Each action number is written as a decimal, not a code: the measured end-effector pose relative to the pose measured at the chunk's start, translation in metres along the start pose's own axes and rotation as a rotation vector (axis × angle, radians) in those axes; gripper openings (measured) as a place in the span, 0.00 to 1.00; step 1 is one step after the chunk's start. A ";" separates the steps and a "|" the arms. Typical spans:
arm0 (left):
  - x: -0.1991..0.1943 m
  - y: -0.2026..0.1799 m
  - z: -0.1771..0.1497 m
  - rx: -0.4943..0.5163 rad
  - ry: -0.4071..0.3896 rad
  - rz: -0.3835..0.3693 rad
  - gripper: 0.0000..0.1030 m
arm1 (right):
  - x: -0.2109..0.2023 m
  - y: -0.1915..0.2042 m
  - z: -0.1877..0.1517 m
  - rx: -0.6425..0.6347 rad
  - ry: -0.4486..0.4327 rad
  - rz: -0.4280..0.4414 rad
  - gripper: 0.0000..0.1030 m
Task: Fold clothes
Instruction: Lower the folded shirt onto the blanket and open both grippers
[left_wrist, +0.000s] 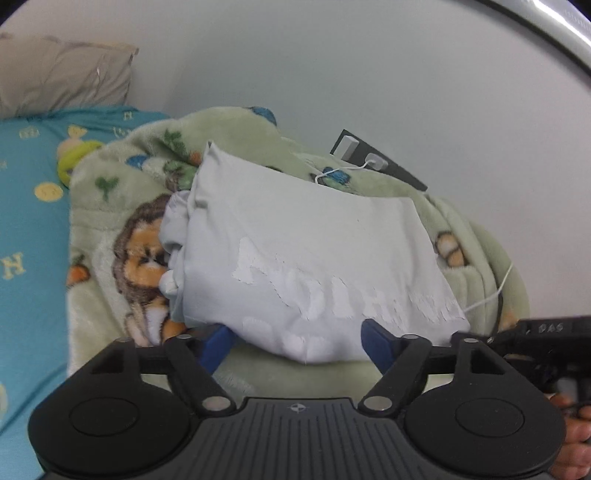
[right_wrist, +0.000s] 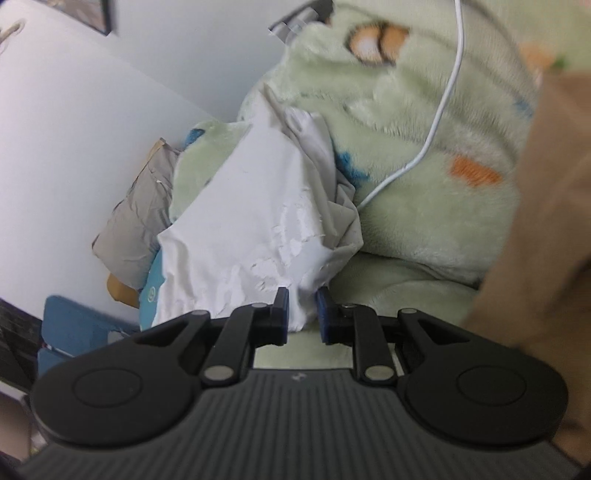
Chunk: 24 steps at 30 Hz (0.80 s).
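A folded pale grey T-shirt (left_wrist: 303, 258) with a cracked white print lies on a green fleece blanket (left_wrist: 110, 206). My left gripper (left_wrist: 299, 343) is open, its blue fingers on either side of the shirt's near edge, which hides their tips. In the right wrist view the same shirt (right_wrist: 251, 221) is bunched and lifted at its near corner. My right gripper (right_wrist: 302, 314) is shut on that corner, with cloth pinched between the blue pads. The right gripper also shows at the left wrist view's right edge (left_wrist: 546, 332).
A white charging cable (right_wrist: 439, 110) runs across the blanket to a plug on a black power strip (left_wrist: 380, 158). A grey pillow (left_wrist: 62, 74) and a teal sheet (left_wrist: 29, 206) lie at the left by the white wall. Tan fabric (right_wrist: 546, 221) fills the right side.
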<state>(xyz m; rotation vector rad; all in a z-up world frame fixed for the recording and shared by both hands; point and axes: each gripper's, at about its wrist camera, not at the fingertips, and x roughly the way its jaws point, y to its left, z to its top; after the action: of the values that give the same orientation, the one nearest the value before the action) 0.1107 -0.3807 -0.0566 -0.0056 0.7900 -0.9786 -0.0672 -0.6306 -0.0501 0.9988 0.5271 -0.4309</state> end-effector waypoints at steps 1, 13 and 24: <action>-0.015 -0.008 0.000 0.024 -0.019 0.019 0.80 | -0.012 0.007 -0.003 -0.032 -0.013 -0.006 0.19; -0.211 -0.105 0.000 0.204 -0.305 0.073 1.00 | -0.165 0.092 -0.042 -0.373 -0.205 0.049 0.46; -0.263 -0.129 -0.071 0.306 -0.463 0.159 1.00 | -0.200 0.113 -0.109 -0.620 -0.389 0.082 0.90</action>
<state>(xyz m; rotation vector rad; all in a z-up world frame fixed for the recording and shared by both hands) -0.1081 -0.2363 0.0927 0.0915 0.2082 -0.8919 -0.1854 -0.4612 0.0979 0.3241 0.2378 -0.3442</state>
